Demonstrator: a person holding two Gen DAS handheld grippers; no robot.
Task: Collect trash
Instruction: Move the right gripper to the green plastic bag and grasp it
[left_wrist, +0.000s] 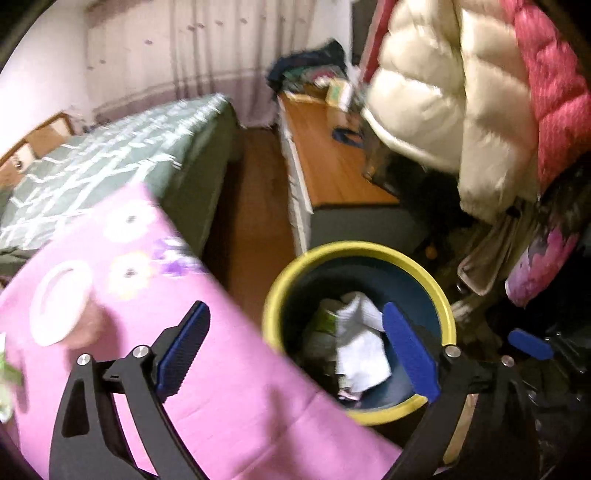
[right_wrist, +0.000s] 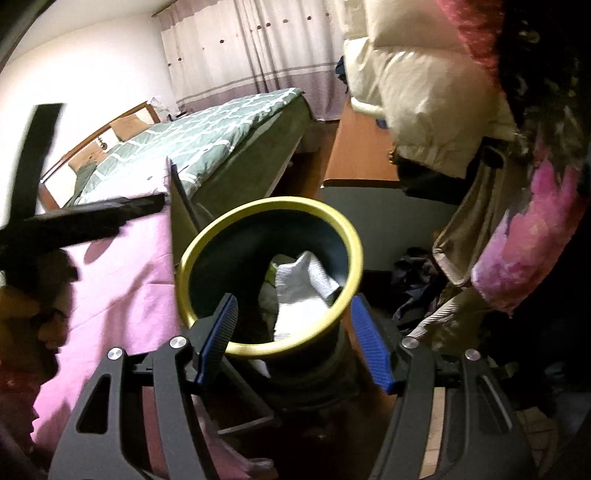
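1. Hovering nearest the lens in the left wrist view, the left gripper (left_wrist: 295, 350) has its blue ribbed jaws spread wide with nothing between them; one pad sits over the pink floral cloth-covered surface (left_wrist: 229, 398) and the other over the mouth of the bin.
2. In the right wrist view the right gripper (right_wrist: 291, 347) has its jaws partly spread on either side of the near rim of the bin; whether the pads press on it cannot be told, and they carry no trash.
3. Just beyond both grippers stands one round dark-blue waste bin with a yellow rim (left_wrist: 436, 280), beside the pink surface. It holds one crumpled white tissue (left_wrist: 362, 347) and at least one greenish wrapper (left_wrist: 325, 321); more scraps lie below, too blurred to count.
4. Judging by this, part of the collecting is done, since trash already lies in the bin.
5. On the pink surface, one white ring-shaped object (left_wrist: 59, 302) and some green-and-white scraps at the left edge (left_wrist: 7, 384) are likely still to be collected.
6. Farther off are one bed with a green patterned quilt (left_wrist: 110, 162), one wooden desk (left_wrist: 332, 162), and one cream puffer jacket (left_wrist: 443, 85) hanging beside one pink jacket (left_wrist: 554, 85).
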